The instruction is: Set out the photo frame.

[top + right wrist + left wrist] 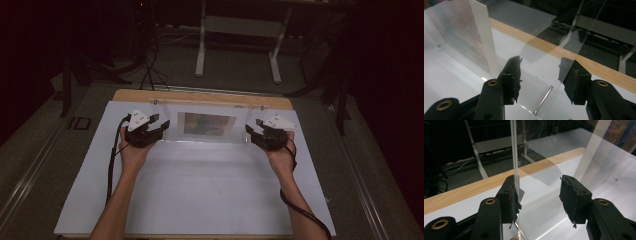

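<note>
A wide white sheet-covered table (200, 200) with a pale wooden far edge (200, 96) carries a clear acrylic picture frame (207, 125), two transparent panels standing upright near the far side with a multicoloured print (206, 123) sandwiched in the middle. The step in hand looks like taking hold of the frame at both ends, either to steady it or to work on its fastening; the next move would call for each tool to close gently and squarely on a panel edge without tipping the frame. The left gripper (161, 125) sits at the frame's left end, its jaws spread, one black padded finger (512, 200) touching the thin edge of a clear panel (514, 157) that runs up between the jaws, the other finger well off it. The right gripper (252, 131) sits at the frame's right end, likewise spread, its jaws straddling a clear panel without pinching it. Both forearms reach forward from the near side, wrists level, hands wrapped round the tools and angled inward towards the frame. Between the right jaws a thin silver metal pin (543, 100) lies flat on the table, apparently one of the frame's fasteners.
</note>
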Available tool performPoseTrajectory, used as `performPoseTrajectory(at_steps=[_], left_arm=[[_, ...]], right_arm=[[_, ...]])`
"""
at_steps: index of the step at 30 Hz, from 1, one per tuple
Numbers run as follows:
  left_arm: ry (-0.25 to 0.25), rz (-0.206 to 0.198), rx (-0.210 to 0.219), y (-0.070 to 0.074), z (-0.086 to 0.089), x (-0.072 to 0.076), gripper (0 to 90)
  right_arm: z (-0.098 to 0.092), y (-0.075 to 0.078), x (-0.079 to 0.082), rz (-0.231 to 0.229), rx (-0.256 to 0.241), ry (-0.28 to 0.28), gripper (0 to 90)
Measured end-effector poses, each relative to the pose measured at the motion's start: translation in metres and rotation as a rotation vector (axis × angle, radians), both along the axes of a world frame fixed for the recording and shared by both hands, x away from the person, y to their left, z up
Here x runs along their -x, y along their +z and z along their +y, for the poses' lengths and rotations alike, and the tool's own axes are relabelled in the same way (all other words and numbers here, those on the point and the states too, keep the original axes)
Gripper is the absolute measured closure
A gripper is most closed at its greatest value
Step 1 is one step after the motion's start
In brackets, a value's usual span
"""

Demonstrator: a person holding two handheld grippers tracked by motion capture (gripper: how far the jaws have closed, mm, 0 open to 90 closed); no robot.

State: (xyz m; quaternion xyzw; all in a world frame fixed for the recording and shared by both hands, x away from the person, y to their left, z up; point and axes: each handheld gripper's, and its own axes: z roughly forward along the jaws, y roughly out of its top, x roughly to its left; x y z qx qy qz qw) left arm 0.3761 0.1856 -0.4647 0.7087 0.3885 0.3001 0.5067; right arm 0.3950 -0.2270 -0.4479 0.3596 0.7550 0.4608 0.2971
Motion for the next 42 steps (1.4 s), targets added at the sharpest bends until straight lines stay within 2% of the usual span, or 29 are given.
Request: performPoseTrajectory(at_steps=[7, 15, 18, 23, 33, 42], left_arm=[[0.006, 0.014, 0.004, 0.001, 0.0, -0.004, 49.7], [0.012, 0.037, 0.006, 0.005, -0.001, -0.009, 49.8], [0.012, 0.05, 0.016, 0.007, -0.002, -0.009, 49.8], [0.01, 0.078, 0.047, 0.014, -0.003, -0.004, 50.0], [0.015, 0.136, 0.07, 0.027, -0.004, 0.008, 50.3], [0.014, 0.177, 0.095, 0.022, -0.007, 0.016, 50.4]], right_arm=[[-0.002, -0.002, -0.003, 0.012, -0.085, -0.014, 50.2], [-0.001, 0.0, -0.007, 0.015, -0.077, -0.027, 50.2], [-0.002, 0.002, -0.006, 0.022, -0.091, -0.034, 50.2], [-0.005, 0.009, -0.002, 0.035, -0.123, -0.034, 50.4], [-0.01, 0.016, 0.008, 0.098, -0.171, -0.033, 51.3], [-0.015, 0.018, 0.019, 0.115, -0.172, -0.038, 51.9]])
